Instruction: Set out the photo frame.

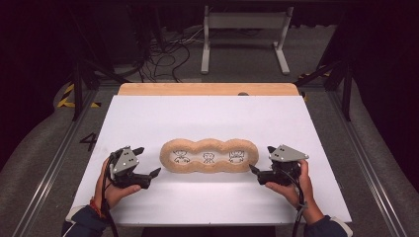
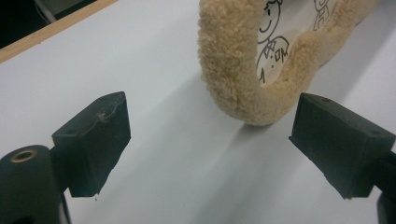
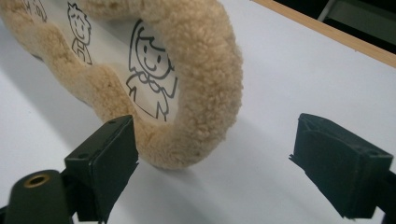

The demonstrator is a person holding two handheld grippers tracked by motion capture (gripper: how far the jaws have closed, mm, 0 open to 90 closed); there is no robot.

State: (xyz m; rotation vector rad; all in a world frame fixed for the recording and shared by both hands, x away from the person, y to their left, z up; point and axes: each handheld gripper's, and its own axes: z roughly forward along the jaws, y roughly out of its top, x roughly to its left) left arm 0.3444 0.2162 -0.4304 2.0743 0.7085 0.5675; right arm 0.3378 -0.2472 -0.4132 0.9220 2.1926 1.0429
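Presently, a tan fleece-edged frame [image 1: 209,155] with three rounded openings lies flat near the middle of the white bench [image 1: 207,116], its long side running across the high view. Each opening shows a line-drawn cartoon figure [image 1: 208,158] on a white ground.

The left hand-held gripper [image 1: 146,160] sits just off the frame's left end, held in the person's left hand [image 1: 114,190]. Its jaws are spread wide and clasp nothing. In the left gripper view the frame's rounded end [image 2: 243,70] lies ahead of the two black pads [image 2: 95,140], nearer the right-hand pad, with bare bench between the pads; no pad touches the fleece.

The right hand-held gripper [image 1: 262,159] sits just off the frame's right end, held in the person's right hand [image 1: 291,187]. Its jaws likewise stand wide apart and hold nothing. In the right gripper view the frame's end [image 3: 201,93] reaches close to the left-hand pad [image 3: 105,158]; whether that pad brushes the fleece cannot be determined. The other pad stands well apart from the frame over bare bench.

A strip of wooden edge [image 1: 207,89] shows along the far side of the white surface. Beyond it, on the floor, stand a white metal stand [image 1: 244,29] and loose cables [image 1: 163,57].
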